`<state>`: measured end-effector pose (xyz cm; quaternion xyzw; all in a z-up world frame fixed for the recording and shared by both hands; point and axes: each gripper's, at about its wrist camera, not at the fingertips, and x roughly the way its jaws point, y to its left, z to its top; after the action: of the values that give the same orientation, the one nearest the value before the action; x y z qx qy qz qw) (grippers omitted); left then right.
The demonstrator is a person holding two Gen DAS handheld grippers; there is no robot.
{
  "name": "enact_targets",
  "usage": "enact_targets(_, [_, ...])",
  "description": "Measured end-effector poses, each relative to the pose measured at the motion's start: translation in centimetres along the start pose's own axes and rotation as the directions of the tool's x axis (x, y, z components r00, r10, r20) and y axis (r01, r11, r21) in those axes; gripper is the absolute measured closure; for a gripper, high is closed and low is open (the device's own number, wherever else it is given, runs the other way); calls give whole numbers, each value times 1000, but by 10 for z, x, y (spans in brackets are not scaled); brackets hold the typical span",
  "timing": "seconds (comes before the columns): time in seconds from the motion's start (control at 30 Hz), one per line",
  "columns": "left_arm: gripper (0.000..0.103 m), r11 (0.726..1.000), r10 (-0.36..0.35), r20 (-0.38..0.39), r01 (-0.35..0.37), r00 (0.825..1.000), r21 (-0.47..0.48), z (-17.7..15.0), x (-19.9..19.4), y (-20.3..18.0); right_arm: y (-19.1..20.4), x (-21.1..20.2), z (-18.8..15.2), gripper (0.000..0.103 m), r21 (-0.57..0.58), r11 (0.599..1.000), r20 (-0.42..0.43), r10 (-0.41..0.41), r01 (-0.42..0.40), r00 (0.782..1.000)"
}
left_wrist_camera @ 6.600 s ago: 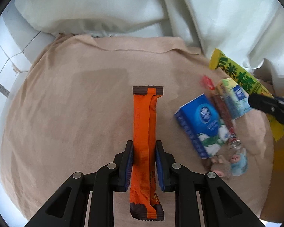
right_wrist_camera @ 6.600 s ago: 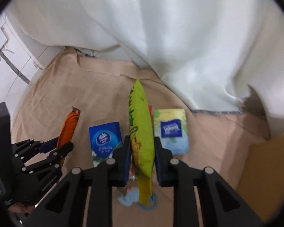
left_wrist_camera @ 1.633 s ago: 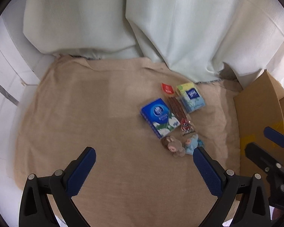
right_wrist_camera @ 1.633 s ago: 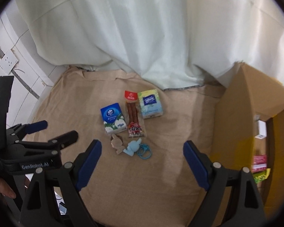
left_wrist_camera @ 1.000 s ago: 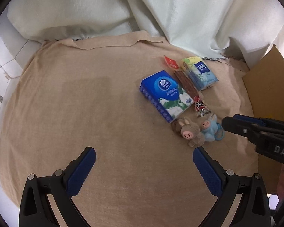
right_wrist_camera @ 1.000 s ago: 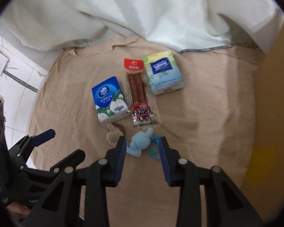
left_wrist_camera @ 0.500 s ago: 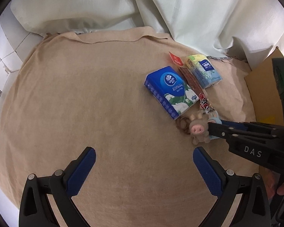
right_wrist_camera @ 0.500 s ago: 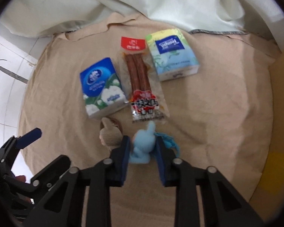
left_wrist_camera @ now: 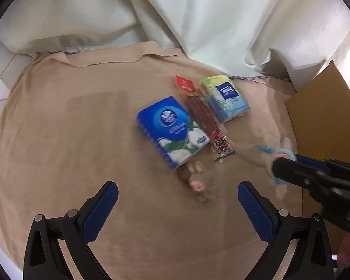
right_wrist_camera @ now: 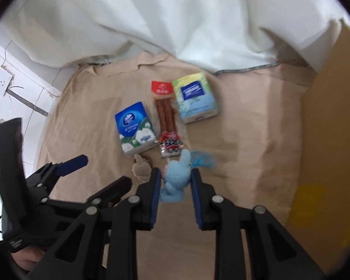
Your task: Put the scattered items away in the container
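My right gripper (right_wrist_camera: 176,183) is shut on a light blue plush toy (right_wrist_camera: 176,175), held just above the tan cloth; its blue cord (right_wrist_camera: 203,161) trails behind. In the left wrist view the right gripper (left_wrist_camera: 280,161) carries the blue plush toy (left_wrist_camera: 282,150) near the cardboard box (left_wrist_camera: 322,116). My left gripper (left_wrist_camera: 176,198) stands open over the cloth, just short of a brown pig plush (left_wrist_camera: 199,182). Beyond lie a blue tissue pack (left_wrist_camera: 172,130), a sausage snack pack (left_wrist_camera: 205,119) and a green tissue pack (left_wrist_camera: 224,98).
The cardboard box (right_wrist_camera: 326,128) fills the right side. White curtains (right_wrist_camera: 175,23) hang behind the cloth, and a tiled wall with a socket (right_wrist_camera: 0,81) is at the left. The left gripper (right_wrist_camera: 98,175) sits close beside the right one. Bare tan cloth (left_wrist_camera: 70,140) spreads to the left.
My right gripper has shut on the blue plush toy and lifted it off the cloth towards the box. The left gripper stayed open and shifted closer to the brown pig plush.
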<state>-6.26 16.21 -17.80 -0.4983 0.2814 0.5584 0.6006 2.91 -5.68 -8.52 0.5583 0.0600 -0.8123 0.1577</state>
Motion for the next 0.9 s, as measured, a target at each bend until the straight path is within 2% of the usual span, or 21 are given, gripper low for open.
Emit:
enact_targets(0.2, [0,998,7,-31,-9,999,-69,3,18,-5,-10,-10,-3,74,20,1000,17,-5,5,1000])
enact_targets(0.37, [1,996,3,-82,-10,997,-93,3,35,-8,-15,-17,-8,74,32,999,26,4,-5,1000])
enact_targets(0.43, [2,995,25,-94,-34,995,-94,2,40,-9,-12,-19,-8,74,28,1000,30,5,-6,1000])
enact_targets(0.67, [25,991,94,-96,-102,991,-81,4,44,-13,-13,-20,-12,74,33,999,26,17,-18,1000])
enact_targets(0.73, [41,992,101,-86,-107,991,-69,5,41,-15,-14,-20,-12,74,38,999,27,21,-22,999])
enact_targets(0.77, [60,992,106,-82,-111,991,-59,6,39,-16,-13,-20,-12,74,38,999,27,20,-21,999])
enact_targets(0.8, [71,993,102,-81,-107,991,-52,6,38,-17,-13,-21,-11,74,39,999,30,16,-17,999])
enact_targets(0.9, [70,997,70,-86,-72,994,-18,6,38,-18,-13,-21,-10,74,46,999,36,16,-17,999])
